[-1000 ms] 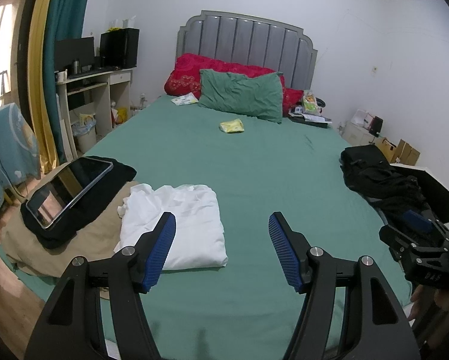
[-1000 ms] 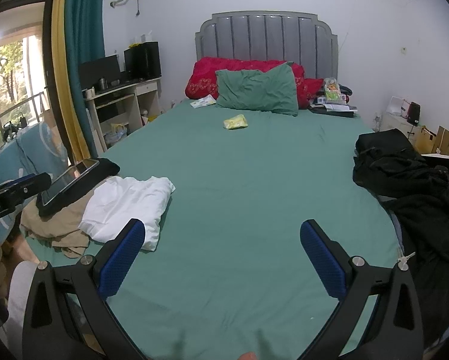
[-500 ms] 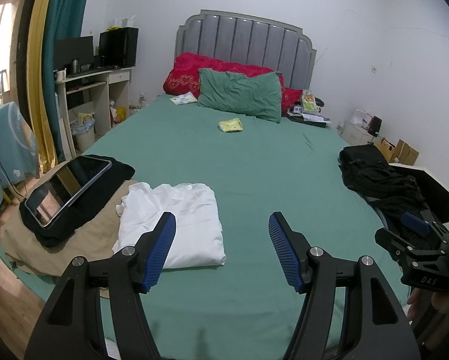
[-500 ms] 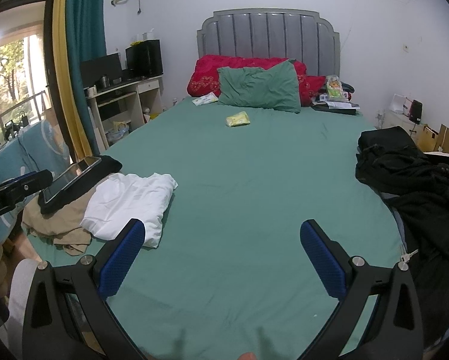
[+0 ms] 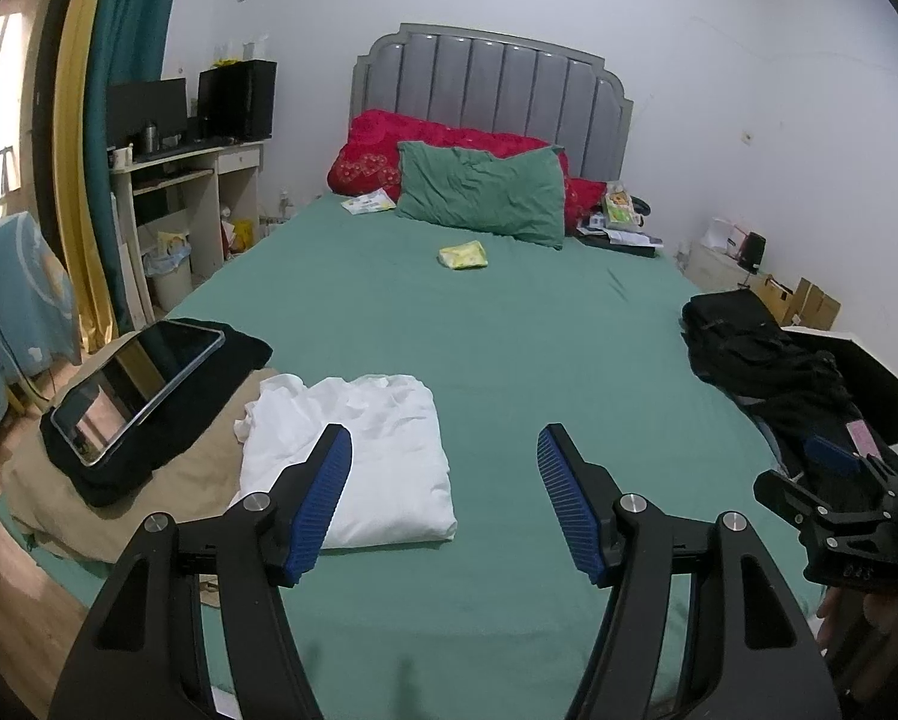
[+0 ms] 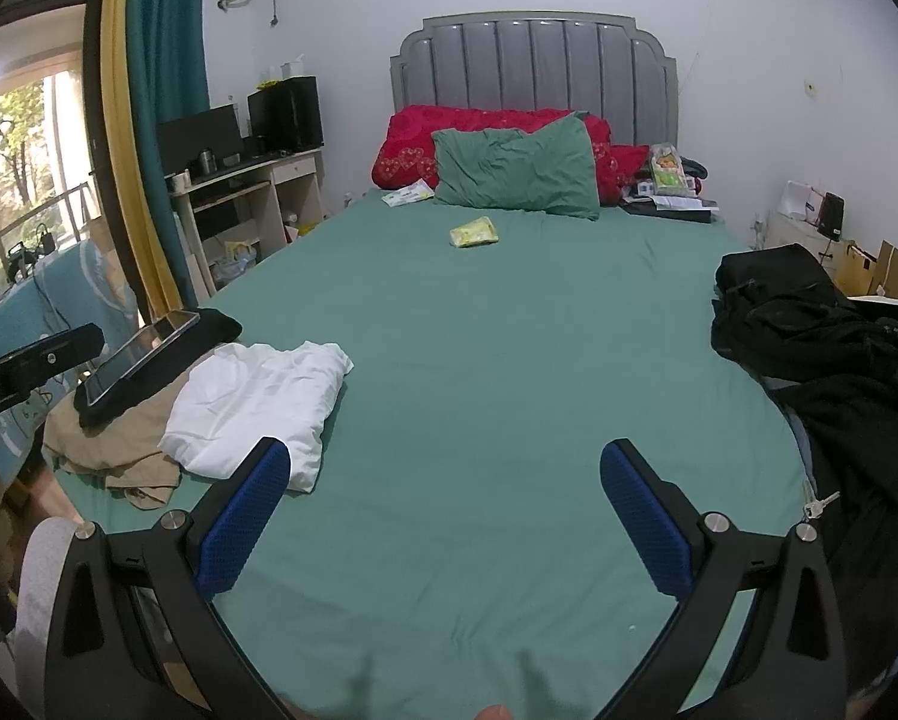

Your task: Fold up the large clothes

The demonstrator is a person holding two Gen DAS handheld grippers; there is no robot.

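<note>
We hold our left gripper [image 5: 443, 504] and right gripper [image 6: 443, 516] tilted down over the bed [image 6: 509, 360], both gaping, empty; folded white garment [image 5: 359, 462] at ten o'clock.

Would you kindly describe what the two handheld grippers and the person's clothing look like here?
Both the left gripper and the right gripper have matte black angular arms with silver round pivot bolts and blue ribbed finger pads. The left one's body carries white lettering. A grey sleeve shows at the right view's lower left.
</note>
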